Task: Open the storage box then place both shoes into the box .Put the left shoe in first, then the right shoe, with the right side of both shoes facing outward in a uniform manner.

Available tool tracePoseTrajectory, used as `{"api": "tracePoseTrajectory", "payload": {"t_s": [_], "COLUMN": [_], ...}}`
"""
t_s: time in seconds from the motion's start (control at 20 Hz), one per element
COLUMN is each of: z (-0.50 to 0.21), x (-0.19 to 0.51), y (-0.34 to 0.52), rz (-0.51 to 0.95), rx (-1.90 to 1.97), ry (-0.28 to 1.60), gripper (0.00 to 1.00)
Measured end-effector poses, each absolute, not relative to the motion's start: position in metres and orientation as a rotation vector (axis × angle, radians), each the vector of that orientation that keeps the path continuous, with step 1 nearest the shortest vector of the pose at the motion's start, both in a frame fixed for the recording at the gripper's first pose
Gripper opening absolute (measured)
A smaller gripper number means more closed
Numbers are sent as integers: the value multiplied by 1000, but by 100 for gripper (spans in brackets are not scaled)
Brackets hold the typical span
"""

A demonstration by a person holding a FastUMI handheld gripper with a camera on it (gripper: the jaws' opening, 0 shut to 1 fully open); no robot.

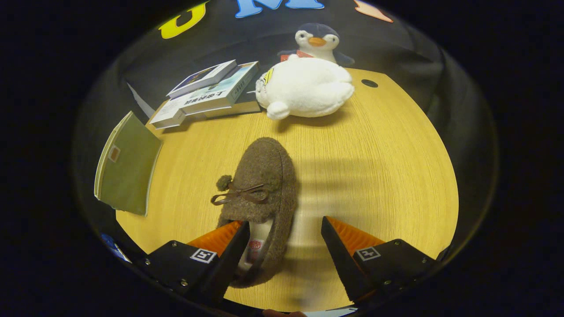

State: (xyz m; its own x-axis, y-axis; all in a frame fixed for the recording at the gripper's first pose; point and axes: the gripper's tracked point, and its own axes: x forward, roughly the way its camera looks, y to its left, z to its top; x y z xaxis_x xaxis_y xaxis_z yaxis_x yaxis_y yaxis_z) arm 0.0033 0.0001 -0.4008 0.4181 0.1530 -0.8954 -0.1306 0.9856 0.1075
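Gripper (282, 240) jaws released, spread wide. Brown fuzzy shoe (260, 189) lies on wooden bench (374, 176), toe pointing away, heel opening between jaws; left finger overlaps its heel, right finger apart from it. Beyond shoe: white plush toy (306, 88), penguin plush (317, 42), stacked books (211, 94). Green board (128, 165) at bench's left edge.

We logged: shoe (260, 193) on table (374, 167), heel between parted gripper (282, 246) fingers; books (211, 94), plush toy (306, 88) beyond.

shoe (260, 193) heel hidden behind gripper (282, 246) finger | penguin (317, 42) body hidden by white plush (306, 88)
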Motion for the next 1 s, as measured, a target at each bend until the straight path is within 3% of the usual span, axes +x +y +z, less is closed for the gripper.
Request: {"api": "tracePoseTrajectory", "payload": {"t_s": [0.15,0.25,0.3,0.35,0.4,1.0], "z": [-418,-420,-418,-420,-415,-314], "x": [18,18,19,26,29,43], "y": [6,19,16,9,9,83], "rz": [171,211,204,168,150,271], "rx": [27,57,-1,-18,-29,29], "ry": [1142,1159,1150,1122,1125,1024], "gripper": [98,70,43,42,4,4]}}
